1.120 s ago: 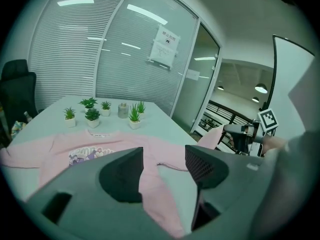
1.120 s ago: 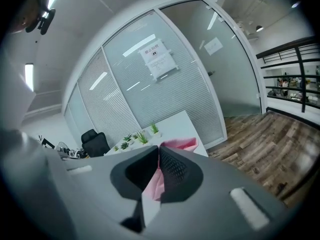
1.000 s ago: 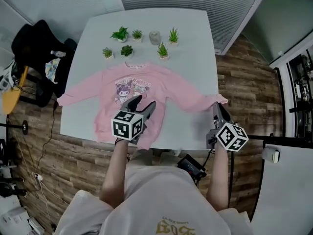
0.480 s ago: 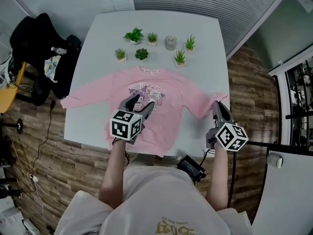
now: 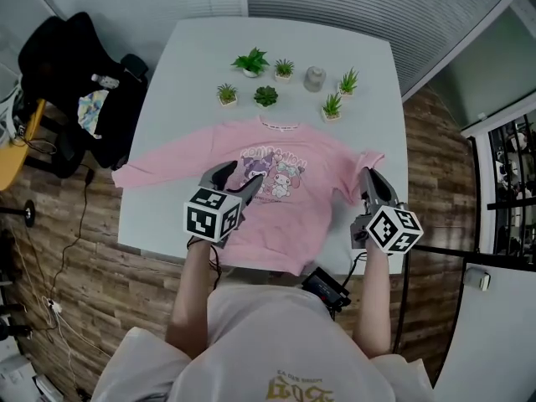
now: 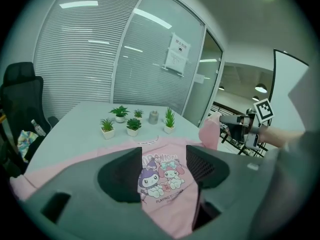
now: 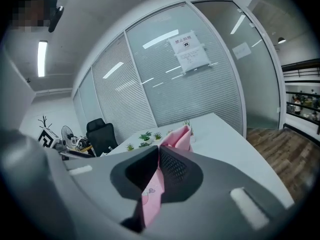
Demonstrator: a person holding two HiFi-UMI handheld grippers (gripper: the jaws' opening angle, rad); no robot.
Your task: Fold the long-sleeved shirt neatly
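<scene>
At the far left, the left sleeve [image 5: 146, 170] of the pink shirt [image 5: 289, 220] lies stretched out flat toward the table [image 5: 201, 57] edge, much as it did a second ago. The shirt is spread face up on the near half of the table, collar toward the potted plants [image 5: 266, 96] and hem at the front edge.

Over the printed chest sits the left gripper [image 5: 247, 172], jaws spread wide with nothing pinched between them. Its own view shows the cartoon print through the gap, though whether a jaw tip rests on the cloth is hard to tell.

The change is further right. The right sleeve [image 5: 371, 156], which reached the table's right edge a second ago, now stands up in a peak well inside that edge. The right gripper [image 5: 367, 177] is clamped tight on it, pink fabric squeezed between the pads.

This suggests the first fold is under way, with the sleeve being brought in across the body and not yet laid down.
</scene>
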